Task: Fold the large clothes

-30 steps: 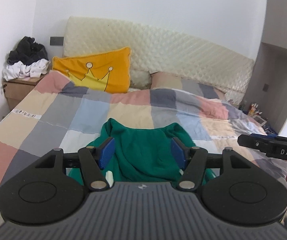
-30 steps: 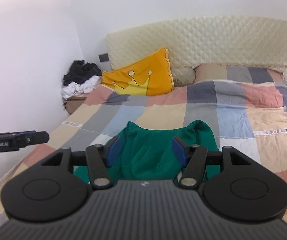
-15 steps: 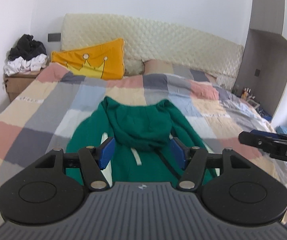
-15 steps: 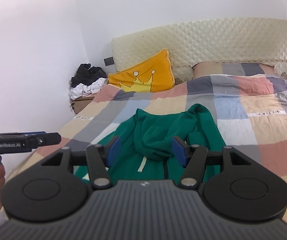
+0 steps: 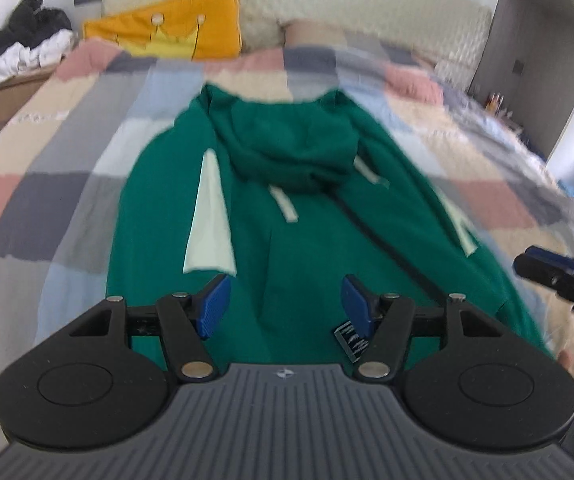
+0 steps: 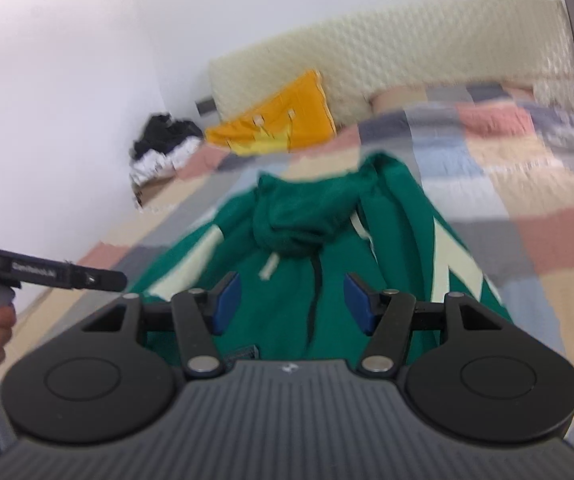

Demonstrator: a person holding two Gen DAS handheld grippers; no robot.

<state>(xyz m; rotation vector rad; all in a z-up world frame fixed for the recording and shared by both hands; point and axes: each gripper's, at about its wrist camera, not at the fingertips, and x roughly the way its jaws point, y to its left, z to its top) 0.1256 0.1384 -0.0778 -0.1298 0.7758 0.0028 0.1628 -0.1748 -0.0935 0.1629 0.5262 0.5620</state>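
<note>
The green hoodie (image 5: 287, 216) lies flat on the patchwork quilt (image 5: 47, 184), spreading ahead of and beneath both grippers; left gripper (image 5: 285, 306) and right gripper (image 6: 291, 303) fingers stand apart, clamping nothing

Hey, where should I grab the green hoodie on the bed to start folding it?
Take the green hoodie by its bottom hem, coming in from the foot of the bed. It lies flat, face up, hood farthest away, and both open grippers already point at that near edge.
</note>
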